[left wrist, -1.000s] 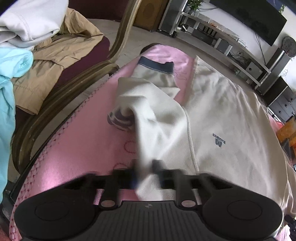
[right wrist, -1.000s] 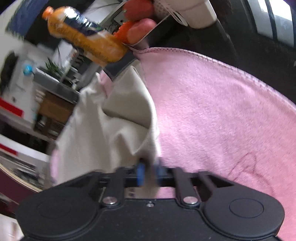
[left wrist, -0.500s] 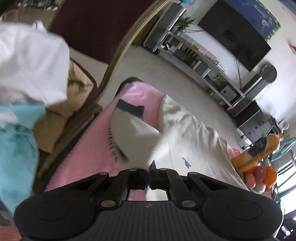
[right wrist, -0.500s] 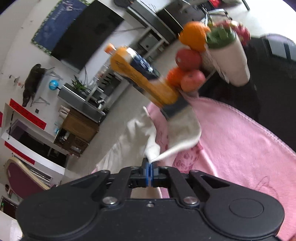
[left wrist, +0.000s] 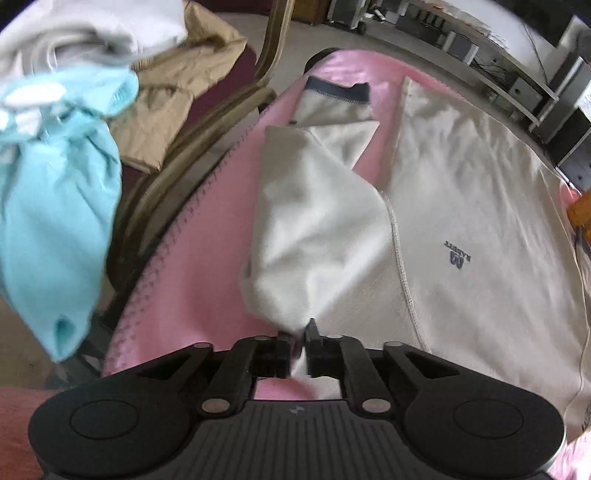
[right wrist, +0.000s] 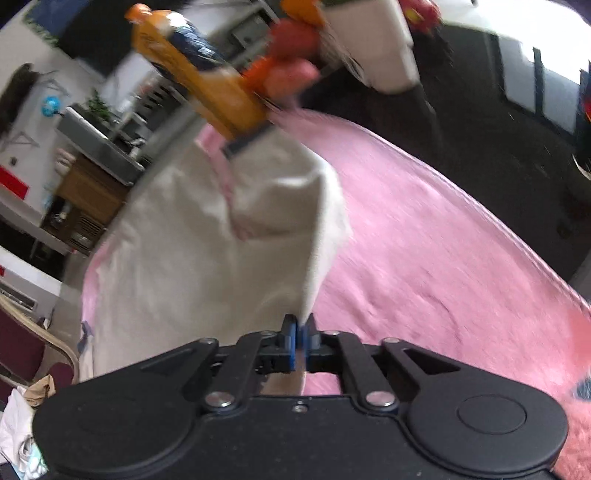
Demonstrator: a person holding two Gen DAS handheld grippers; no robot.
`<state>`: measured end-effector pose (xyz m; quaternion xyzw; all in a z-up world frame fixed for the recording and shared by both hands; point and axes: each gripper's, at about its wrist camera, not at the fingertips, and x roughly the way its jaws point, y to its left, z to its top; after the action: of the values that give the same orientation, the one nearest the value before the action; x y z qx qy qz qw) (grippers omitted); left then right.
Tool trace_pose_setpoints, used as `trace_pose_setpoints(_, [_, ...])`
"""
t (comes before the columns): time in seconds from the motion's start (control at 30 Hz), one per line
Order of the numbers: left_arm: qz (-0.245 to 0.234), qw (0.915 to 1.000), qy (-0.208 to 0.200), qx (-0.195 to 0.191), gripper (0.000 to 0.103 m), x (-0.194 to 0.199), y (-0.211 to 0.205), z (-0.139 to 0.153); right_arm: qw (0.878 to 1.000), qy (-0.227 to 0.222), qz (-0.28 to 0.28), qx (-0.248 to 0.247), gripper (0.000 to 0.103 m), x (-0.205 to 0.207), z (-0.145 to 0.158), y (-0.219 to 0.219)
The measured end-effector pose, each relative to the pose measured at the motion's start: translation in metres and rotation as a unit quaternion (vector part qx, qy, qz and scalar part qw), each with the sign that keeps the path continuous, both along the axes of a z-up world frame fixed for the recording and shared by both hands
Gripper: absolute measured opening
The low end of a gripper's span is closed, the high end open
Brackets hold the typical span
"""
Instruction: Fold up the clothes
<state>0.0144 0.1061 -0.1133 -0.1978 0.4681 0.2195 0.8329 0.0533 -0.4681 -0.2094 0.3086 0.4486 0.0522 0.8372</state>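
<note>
Cream shirt (left wrist: 461, 192) lies spread on a pink blanket (left wrist: 207, 266), soft fleecy knit, small navy logo (left wrist: 458, 258) on the chest, pale stitched seam running down beside it. One sleeve (left wrist: 317, 221) is lifted and bunched into a loose cone, its navy ribbed cuff (left wrist: 338, 92) flat on the blanket at the far end.

Left gripper (left wrist: 298, 338), black plastic, fingers nearly pressed together, pinching a fold of that sleeve at its near end.

Right wrist view: the other sleeve (right wrist: 284, 206) is raised in a soft peak, blurred, navy cuff (right wrist: 245, 142) at the far end. Right gripper (right wrist: 298, 328), blue pads, closed tight on the sleeve edge. The blanket (right wrist: 424, 251) is fuzzy, with a faint dark line drawing on it.

Off the blanket's left edge: a curved wooden chair frame (left wrist: 266, 55) with a dark red seat, piled with crumpled clothes, a light blue garment (left wrist: 55, 206), a tan one (left wrist: 173, 96), a white one (left wrist: 81, 33).

Beyond the right sleeve: an orange bottle (right wrist: 195, 74) with a blue label, round red and orange fruit (right wrist: 291, 55), a white pot (right wrist: 373, 44), all blurred. Grey floor and low shelving behind.
</note>
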Motion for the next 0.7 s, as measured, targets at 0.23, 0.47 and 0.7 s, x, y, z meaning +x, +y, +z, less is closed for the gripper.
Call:
trace_pose_setpoints(0.23, [-0.058,0.9939,0.033,0.087,0.024,-0.043,-0.040,0.027,0.999,0.036,0.036,0.008,0.029,-0.022,-0.001,0.008])
trace_pose_setpoints(0.47, [-0.236,0.9688,-0.025,0.073,0.024,-0.033,-0.127,0.014,0.990,0.048,0.133,-0.011,0.020,-0.028,-0.003,0.058])
trace_pose_setpoints(0.7, [-0.340,0.9368,0.023,0.081,0.023,-0.018,-0.171,-0.022,0.972,0.065,0.197,-0.108,0.020,-0.014,-0.035,0.118])
